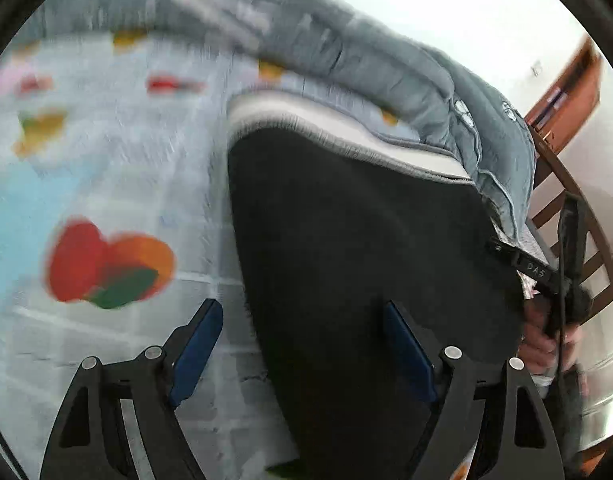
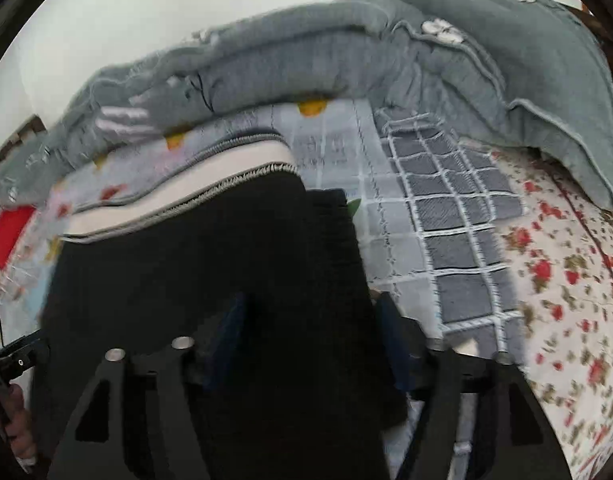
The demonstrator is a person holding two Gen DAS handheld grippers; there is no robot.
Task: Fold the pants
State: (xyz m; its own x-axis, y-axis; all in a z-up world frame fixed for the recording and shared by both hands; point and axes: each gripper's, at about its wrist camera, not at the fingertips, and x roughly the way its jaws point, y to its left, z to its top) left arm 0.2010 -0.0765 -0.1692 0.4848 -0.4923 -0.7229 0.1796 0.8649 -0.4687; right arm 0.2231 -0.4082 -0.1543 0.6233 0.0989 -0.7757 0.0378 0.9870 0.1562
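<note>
In the left wrist view the black pants point(image 1: 358, 248) fill the centre and lower right of the frame, lying on a bed point(image 1: 118, 168) with a pale checked sheet printed with red and orange hearts; their white waistband point(image 1: 338, 128) with grey stitching runs across the upper middle; behind it a grey quilt point(image 1: 386, 64) lies bunched along the top; the left gripper point(image 1: 302, 344) sits at the bottom, its jaws wide apart and holding nothing, the left blue pad over the sheet and the right pad over the black cloth, with the pants' left edge between them; at the right edge the right gripper point(image 1: 562, 280) shows with a hand point(image 1: 542, 344) on it, a wooden chair point(image 1: 578, 216) behind. In the right wrist view the pants point(image 2: 210, 264) take the centre and lower left, waistband point(image 2: 178, 196) toward the upper left, the right edge running down the middle; the right gripper point(image 2: 310, 336) is at the bottom, jaws apart, black cloth lying between the pads, not pinched as far as the blur allows; a grey checked cloth point(image 2: 458, 232) lies to the right, a floral sheet point(image 2: 562, 280) beyond it, the quilt point(image 2: 346, 48) across the top.
</note>
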